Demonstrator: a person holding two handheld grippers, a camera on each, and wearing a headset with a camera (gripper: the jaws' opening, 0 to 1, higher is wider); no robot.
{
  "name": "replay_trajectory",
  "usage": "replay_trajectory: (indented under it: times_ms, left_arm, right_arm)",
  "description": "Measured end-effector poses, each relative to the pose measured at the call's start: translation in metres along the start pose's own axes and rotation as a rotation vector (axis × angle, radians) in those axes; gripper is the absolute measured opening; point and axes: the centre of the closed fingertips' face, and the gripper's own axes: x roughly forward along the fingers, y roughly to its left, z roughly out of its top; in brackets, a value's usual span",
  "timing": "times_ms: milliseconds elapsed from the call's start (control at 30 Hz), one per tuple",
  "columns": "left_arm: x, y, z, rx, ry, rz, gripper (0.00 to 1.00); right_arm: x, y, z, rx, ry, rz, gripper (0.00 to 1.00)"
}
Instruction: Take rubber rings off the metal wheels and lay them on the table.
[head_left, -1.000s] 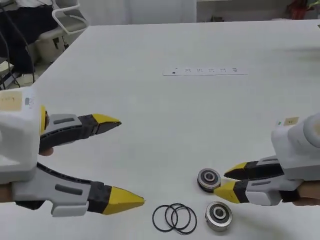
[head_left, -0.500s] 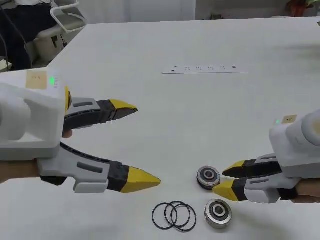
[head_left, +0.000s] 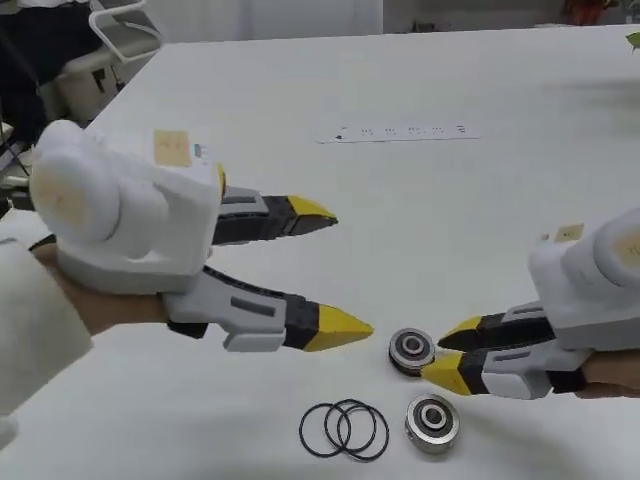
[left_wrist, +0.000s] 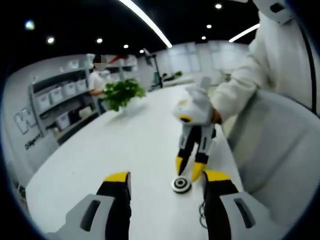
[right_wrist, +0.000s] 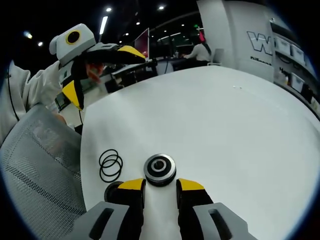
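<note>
round metal wheel with a dark rim and a steel hub (head_left: 412, 349): lies flat on the white table (head_left: 420, 220), near the front edge, right of centre. in the right gripper view the same wheel (right_wrist: 160, 169) sits just beyond my two yellow tips, in line with the gap between them.

second metal wheel of the same kind (head_left: 432, 421): flat on the table, nearer to me than the first and just apart from it.

three thin black rubber rings (head_left: 344, 430): loose on the table and overlapping one another, just left of the second wheel; also seen in the right gripper view (right_wrist: 110, 165), left of the first wheel.

my right gripper (head_left: 437, 354): low over the table, its tips at the right edge of the first wheel; jaws parted by a narrow gap, nothing between them. i cannot tell whether a tip touches the wheel.

my left gripper (head_left: 353, 272): raised to the left of the wheels, pointing right, jaws spread wide and holding nothing. in its own view (left_wrist: 166, 177) the first wheel (left_wrist: 181, 185) lies ahead with my right gripper (left_wrist: 188, 169) standing over it.

strip of white paper with small dark print (head_left: 400, 131): flat on the far middle of the table, well apart from the wheels.
</note>
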Motion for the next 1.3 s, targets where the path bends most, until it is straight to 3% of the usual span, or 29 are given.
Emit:
replay_trajectory:
  times_ms: [300,467,633,867,967,1267,1300]
  left_arm:
    - [0.031,-0.005,-0.012,0.001,0.014,-0.036,0.47]
    - [0.051,-0.007,-0.031,0.012,0.061,-0.06,0.4]
    - [0.063,-0.01,-0.042,-0.022,0.074,-0.076,0.34]
    - [0.079,-0.024,-0.061,-0.039,0.12,-0.119,0.27]
    - [0.085,-0.021,-0.07,-0.053,0.155,-0.101,0.22]
    - [0.082,-0.03,-0.071,-0.092,0.149,-0.138,0.14]
    - [0.083,-0.028,-0.069,-0.094,0.137,-0.123,0.14]
  right_arm:
    - [0.001,-0.001,0.0,-0.002,-0.003,0.0,0.2]
    - [0.002,0.0,-0.001,-0.008,0.001,0.004,0.18]
    - [0.003,0.0,-0.001,-0.015,0.004,0.005,0.17]
    - [0.003,-0.001,-0.003,-0.024,0.01,0.003,0.16]
    - [0.003,-0.001,-0.003,-0.028,0.013,0.003,0.16]
    - [0.004,-0.002,-0.004,-0.038,0.017,0.001,0.14]
    - [0.005,-0.002,-0.004,-0.044,0.019,0.0,0.14]
